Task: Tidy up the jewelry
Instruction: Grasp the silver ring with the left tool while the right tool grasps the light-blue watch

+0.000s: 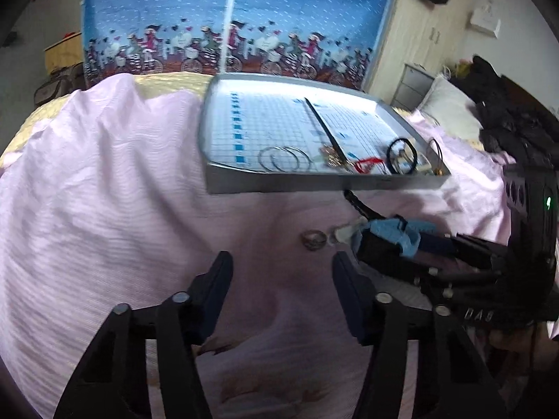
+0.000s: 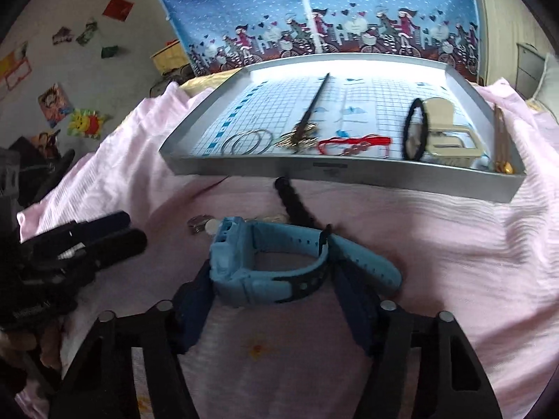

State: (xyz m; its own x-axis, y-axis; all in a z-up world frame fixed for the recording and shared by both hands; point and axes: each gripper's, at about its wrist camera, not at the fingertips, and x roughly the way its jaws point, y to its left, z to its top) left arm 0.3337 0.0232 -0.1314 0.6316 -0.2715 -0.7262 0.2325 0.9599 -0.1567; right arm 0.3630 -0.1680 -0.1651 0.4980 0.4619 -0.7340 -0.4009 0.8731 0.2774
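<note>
- Both views are pretty smeared, so the small stuff is hard to read. The clump of gold bits [image 2: 297, 138] in the tray could be earrings or a chain, can't tell which.
- The right gripper [image 2: 276, 279] has its jaws spread wide around the blue watch [image 2: 276, 265]. Whether the pads actually touch the watch isn't clear. The watch lies on the pink bedsheet [image 2: 436, 262], near side of the tray, and its free strap end pokes out to the right.
- Behind the watch, a black strap [image 2: 293, 202] runs toward the tray front, its near end hidden by the watch. A small silver ring [image 1: 313, 240] and a pale clear thing next to it sit just left of the watch, too blurry to name.
- The left gripper [image 1: 281, 279] hovers over bare sheet with its jaws open and nothing in them.
- The grey tray [image 2: 349, 171], lined with grid paper, sits on the bed further back. Along its near edge, left to right: two silver hoops [image 2: 248, 142], the gold clump with a dark hair stick [image 2: 314, 104] lying across it, a red cord bracelet [image 2: 353, 145], a black hair tie [image 2: 414, 129] leaning on a cream box [image 2: 450, 132], and a gold stick [image 2: 499, 139] along the right wall.
- A hand at the left edge of the right view is mostly cut off.
</note>
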